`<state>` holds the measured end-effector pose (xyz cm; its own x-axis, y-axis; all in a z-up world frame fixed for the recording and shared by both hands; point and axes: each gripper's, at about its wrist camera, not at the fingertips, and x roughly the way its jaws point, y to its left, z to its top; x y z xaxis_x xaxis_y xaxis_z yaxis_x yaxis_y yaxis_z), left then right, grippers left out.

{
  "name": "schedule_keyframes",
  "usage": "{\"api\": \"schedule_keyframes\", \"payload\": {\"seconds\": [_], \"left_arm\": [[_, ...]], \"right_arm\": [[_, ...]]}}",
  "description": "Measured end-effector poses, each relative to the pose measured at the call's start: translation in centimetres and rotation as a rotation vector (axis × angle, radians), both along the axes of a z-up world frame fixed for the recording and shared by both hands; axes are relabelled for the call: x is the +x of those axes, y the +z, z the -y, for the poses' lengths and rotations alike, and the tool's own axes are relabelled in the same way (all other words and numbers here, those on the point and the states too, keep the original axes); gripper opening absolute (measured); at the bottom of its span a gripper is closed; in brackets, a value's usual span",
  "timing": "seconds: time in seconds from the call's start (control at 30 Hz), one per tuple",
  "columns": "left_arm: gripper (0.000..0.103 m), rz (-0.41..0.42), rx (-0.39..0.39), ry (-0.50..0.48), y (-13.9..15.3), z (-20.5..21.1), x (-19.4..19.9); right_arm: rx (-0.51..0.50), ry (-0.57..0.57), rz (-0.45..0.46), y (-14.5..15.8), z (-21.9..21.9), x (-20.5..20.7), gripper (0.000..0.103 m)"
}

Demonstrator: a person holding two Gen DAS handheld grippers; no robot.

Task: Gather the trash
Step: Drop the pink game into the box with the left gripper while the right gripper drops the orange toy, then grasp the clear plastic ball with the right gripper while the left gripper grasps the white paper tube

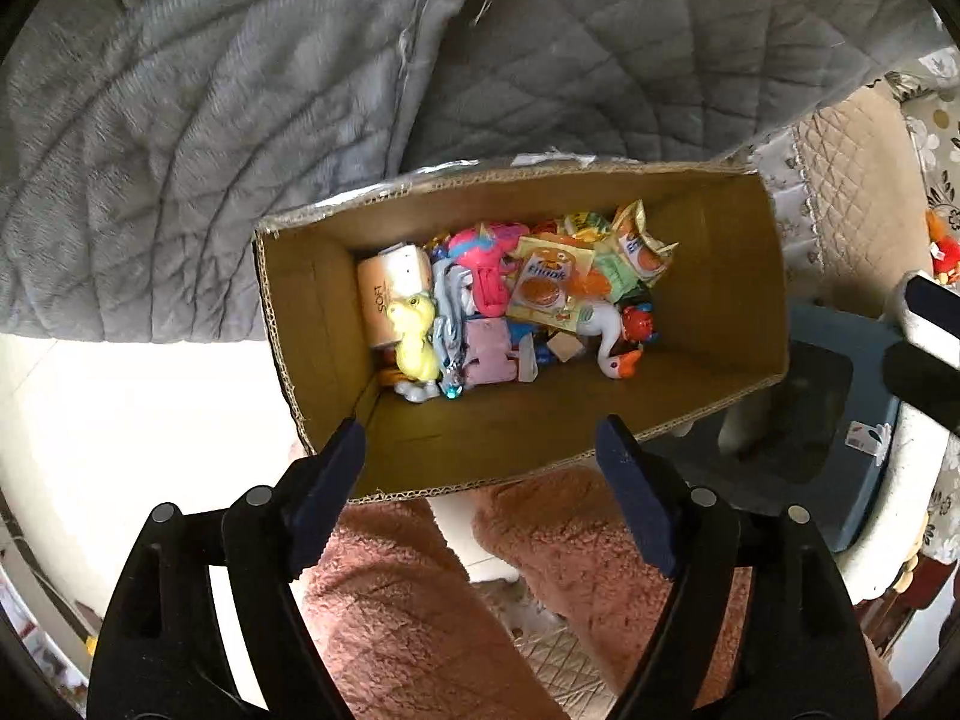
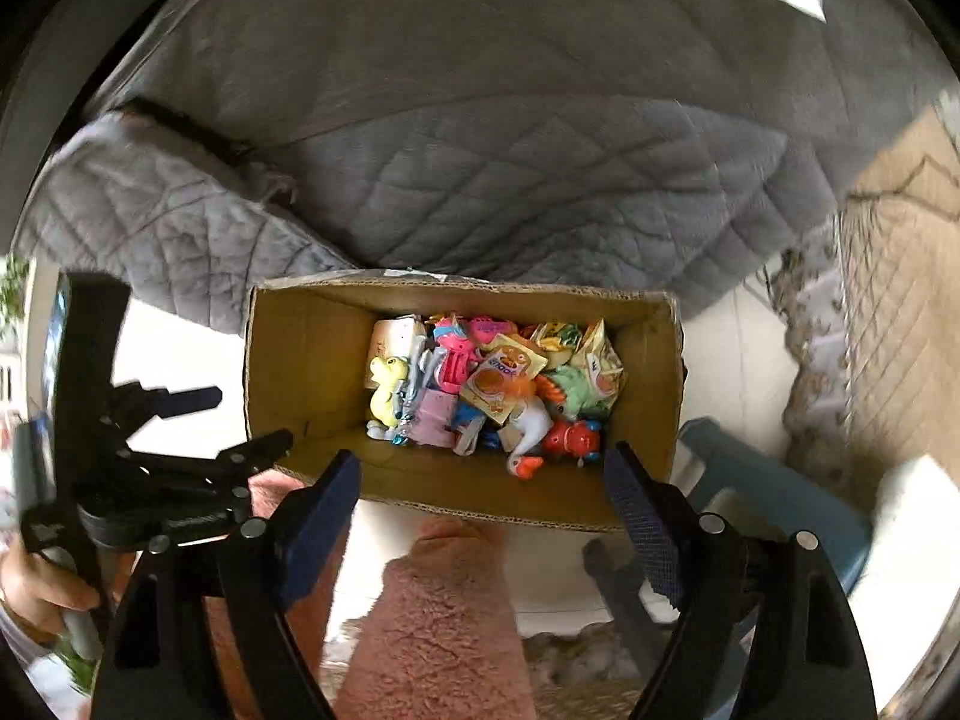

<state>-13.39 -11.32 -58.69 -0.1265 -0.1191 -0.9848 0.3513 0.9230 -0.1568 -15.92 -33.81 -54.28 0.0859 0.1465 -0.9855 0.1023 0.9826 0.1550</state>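
Note:
An open cardboard box (image 1: 312, 312) (image 2: 300, 372) stands on the pale floor, directly below both grippers. In it lie several bright things: a yellow snack wrapper (image 1: 543, 291) (image 2: 501, 387), a yellow toy (image 1: 414, 333) (image 2: 387, 387), a pink toy (image 1: 486, 276), a white goose toy (image 1: 606, 330) (image 2: 528, 426) and a tissue pack (image 1: 390, 288). My left gripper (image 1: 480, 426) hangs open over the box's near rim, nothing between its fingers. My right gripper (image 2: 480, 462) is open and empty too. In the right wrist view the left gripper (image 2: 237, 420) shows at the left, held by a hand (image 2: 36, 588).
A grey quilted cover (image 1: 240, 120) (image 2: 510, 180) drapes over furniture behind the box. A blue stool (image 1: 828, 420) (image 2: 768, 492) stands to the right. The person's legs in pink fleece (image 1: 390, 600) (image 2: 444, 630) are just in front of the box.

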Motion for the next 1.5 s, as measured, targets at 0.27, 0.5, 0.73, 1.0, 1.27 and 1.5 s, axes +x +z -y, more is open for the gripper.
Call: {"api": "schedule_keyframes", "payload": {"seconds": [0.27,0.5,0.73,1.0,1.27,1.5], "left_arm": [[0.078,0.017,0.007,0.046,3.1,-1.9,-0.6],[0.078,0.095,-0.086,-0.03,14.7,-3.1,0.3],[0.091,0.277,-0.228,-0.085,27.6,-4.6,3.7],[0.091,0.334,-0.307,-0.005,31.5,-7.6,13.3],[0.091,0.258,-0.273,0.047,29.3,-13.6,19.5],[0.091,0.215,-0.279,0.052,28.1,-15.6,25.1]], "right_arm": [[0.013,-0.04,0.023,2.6,0.7,0.3,0.083],[0.082,-0.09,0.175,12.9,1.1,1.1,0.084],[0.103,-0.151,0.503,25.7,1.4,6.7,0.098],[0.036,-0.261,0.59,28.9,0.8,27.3,0.097],[-0.183,-0.473,0.5,25.1,6.7,47.2,0.093],[-0.238,-0.511,0.416,22.0,8.9,52.7,0.033]]}}
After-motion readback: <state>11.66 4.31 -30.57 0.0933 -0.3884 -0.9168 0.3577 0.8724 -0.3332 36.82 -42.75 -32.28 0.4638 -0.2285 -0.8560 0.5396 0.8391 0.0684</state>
